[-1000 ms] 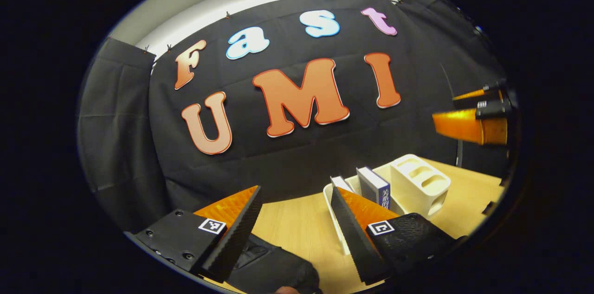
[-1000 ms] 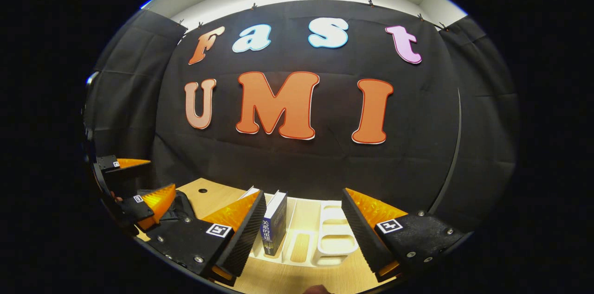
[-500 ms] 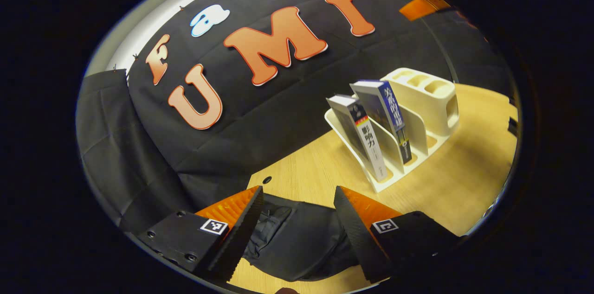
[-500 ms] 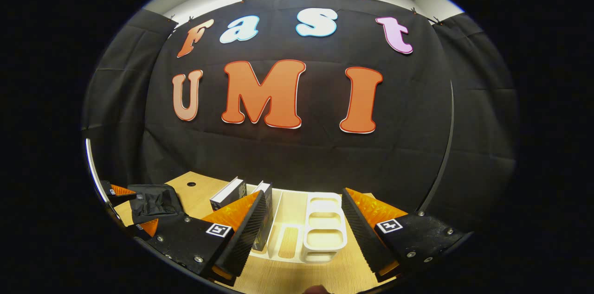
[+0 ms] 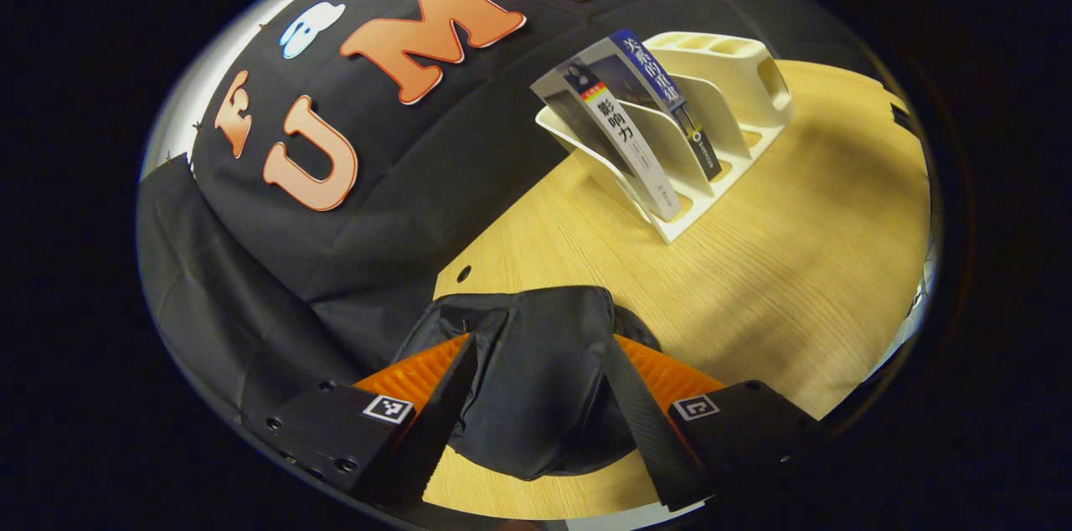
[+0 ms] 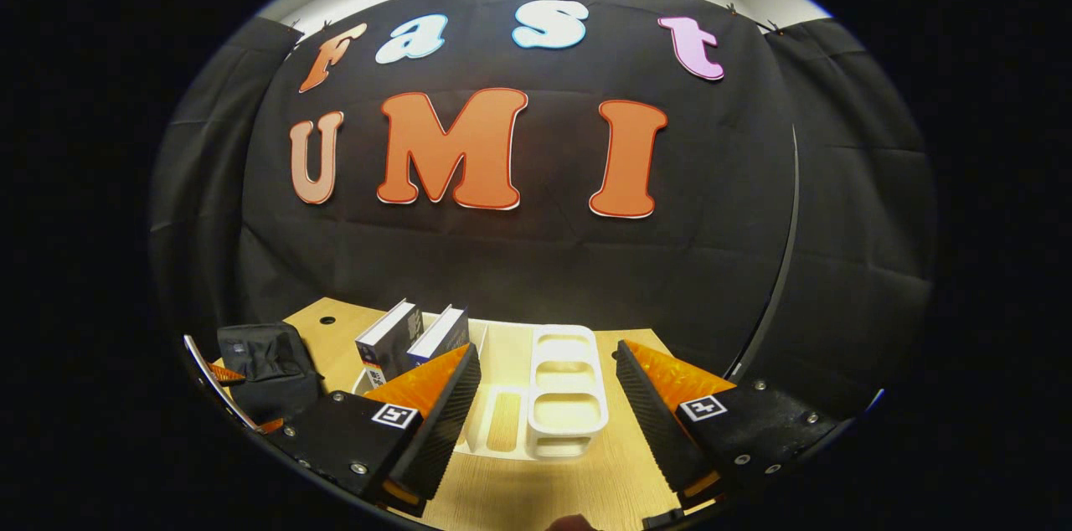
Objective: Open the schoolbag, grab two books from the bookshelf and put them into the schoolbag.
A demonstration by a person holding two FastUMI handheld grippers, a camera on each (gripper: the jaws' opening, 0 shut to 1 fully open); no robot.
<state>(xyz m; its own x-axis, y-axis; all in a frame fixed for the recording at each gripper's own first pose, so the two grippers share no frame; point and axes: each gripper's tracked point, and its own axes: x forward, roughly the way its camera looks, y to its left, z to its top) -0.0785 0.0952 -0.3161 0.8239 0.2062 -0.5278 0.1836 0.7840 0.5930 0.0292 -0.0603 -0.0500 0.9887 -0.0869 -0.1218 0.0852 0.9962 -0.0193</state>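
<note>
Your wooden table (image 5: 787, 263) carries everything here, its far edge meeting the booth's black cloth wall. On it, in the left gripper view, the black schoolbag (image 5: 536, 363) lies near you as a soft mound. Its near flanks are covered by your left gripper (image 5: 536, 422), so you cannot make out a zipper or tell whether the bag is open. The fingers of this gripper are spread wide, one to each side of the bag; whether they touch the fabric cannot be told. In the right gripper view the schoolbag (image 6: 268, 359) sits at the far left, cut off by the picture's edge.

The cream bookshelf (image 5: 712, 104) stands well apart from the bag, further back on the table, its long axis running roughly along the back wall. Its dividers hold two books: the white-spined book (image 5: 624, 150) in the slot nearest the bag and the blue-spined book (image 5: 662, 95) just beside it. Both lean away from the bag, spines towards you, long axes rising steeply.

In the right gripper view, your right gripper (image 6: 544, 422) hangs before the bookshelf (image 6: 561, 397) with fingers wide apart, holding nothing. Its left finger hides the lower ends of both books.
</note>
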